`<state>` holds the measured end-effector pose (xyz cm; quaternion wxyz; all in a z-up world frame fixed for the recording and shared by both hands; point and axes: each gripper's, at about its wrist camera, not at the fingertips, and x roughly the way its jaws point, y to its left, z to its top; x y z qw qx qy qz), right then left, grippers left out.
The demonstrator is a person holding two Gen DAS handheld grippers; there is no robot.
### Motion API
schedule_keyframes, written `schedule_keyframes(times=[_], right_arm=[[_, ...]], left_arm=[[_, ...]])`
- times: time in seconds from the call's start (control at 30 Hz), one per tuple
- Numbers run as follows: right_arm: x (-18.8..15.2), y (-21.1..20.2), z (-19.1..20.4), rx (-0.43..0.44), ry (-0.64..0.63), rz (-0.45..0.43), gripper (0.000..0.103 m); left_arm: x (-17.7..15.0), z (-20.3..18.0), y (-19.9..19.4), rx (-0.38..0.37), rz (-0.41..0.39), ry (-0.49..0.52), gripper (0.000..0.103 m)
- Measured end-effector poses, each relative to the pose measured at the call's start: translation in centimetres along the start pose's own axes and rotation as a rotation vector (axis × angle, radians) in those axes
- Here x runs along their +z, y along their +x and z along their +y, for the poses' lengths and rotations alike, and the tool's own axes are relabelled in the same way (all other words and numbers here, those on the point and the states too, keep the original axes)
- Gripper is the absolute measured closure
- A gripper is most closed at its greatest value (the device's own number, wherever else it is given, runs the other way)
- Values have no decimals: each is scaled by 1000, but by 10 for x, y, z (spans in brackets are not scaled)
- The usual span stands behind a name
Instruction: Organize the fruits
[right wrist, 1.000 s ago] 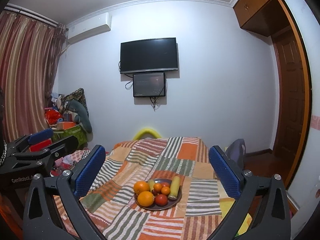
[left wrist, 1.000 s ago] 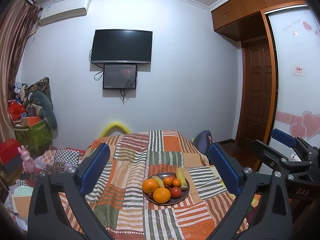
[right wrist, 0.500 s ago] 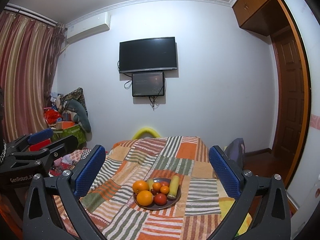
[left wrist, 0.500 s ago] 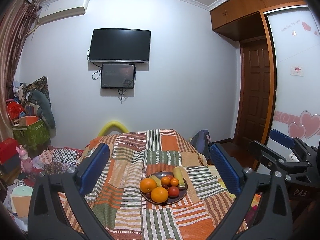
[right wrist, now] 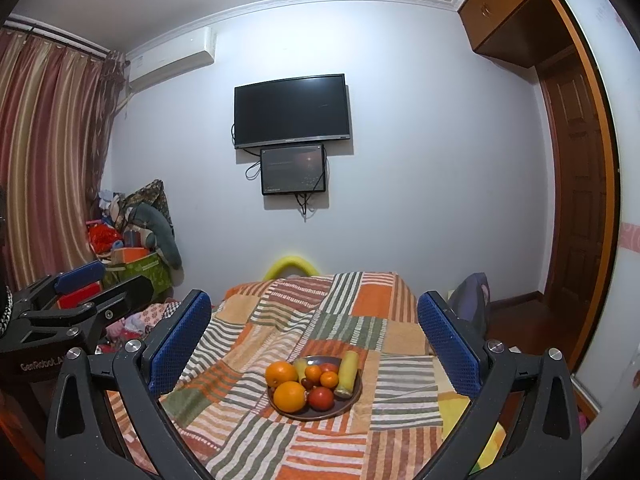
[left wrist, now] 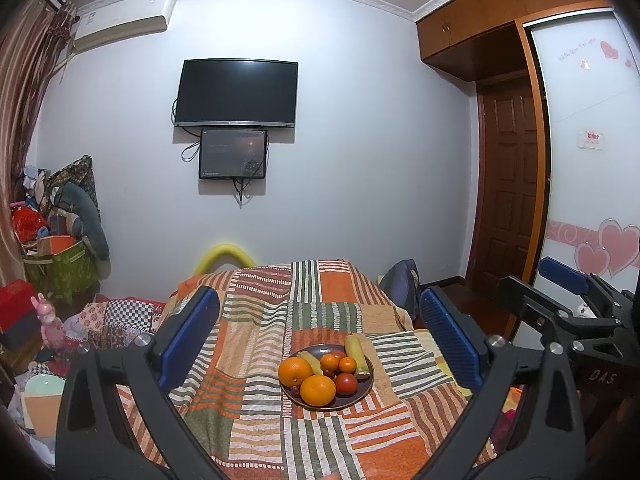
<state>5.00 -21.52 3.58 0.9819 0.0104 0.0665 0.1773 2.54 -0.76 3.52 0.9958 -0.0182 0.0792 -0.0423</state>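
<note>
A dark plate (left wrist: 366, 390) of fruit sits on the patchwork cloth (left wrist: 256, 344). It holds two large oranges (left wrist: 317, 390), small tangerines (left wrist: 347, 365), a red tomato-like fruit (left wrist: 346, 383), a banana (left wrist: 310, 361) and a yellow-green corn-like piece (left wrist: 355, 353). The plate also shows in the right wrist view (right wrist: 352, 400). My left gripper (left wrist: 318, 338) is open and empty, held back from the plate. My right gripper (right wrist: 314, 338) is open and empty, also short of the plate. Each gripper shows at the edge of the other's view.
The cloth-covered table (right wrist: 360, 304) runs toward a white wall with a TV (left wrist: 238, 94). Clutter and boxes (left wrist: 52, 248) stand at the left. A wooden door (left wrist: 508, 200) is at the right. A bag (left wrist: 400, 284) sits beside the table's right edge.
Both views have shifted slightly; the plate has drifted a little left in both. Both grippers stay open and empty.
</note>
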Motion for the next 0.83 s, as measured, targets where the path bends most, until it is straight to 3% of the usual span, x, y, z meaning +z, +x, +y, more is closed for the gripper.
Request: schedule_keyframes(times=[0.83], right_arm=[[-1, 0, -1, -12, -5, 9, 0]], left_arm=[[2, -1, 4, -20, 27, -13, 0]])
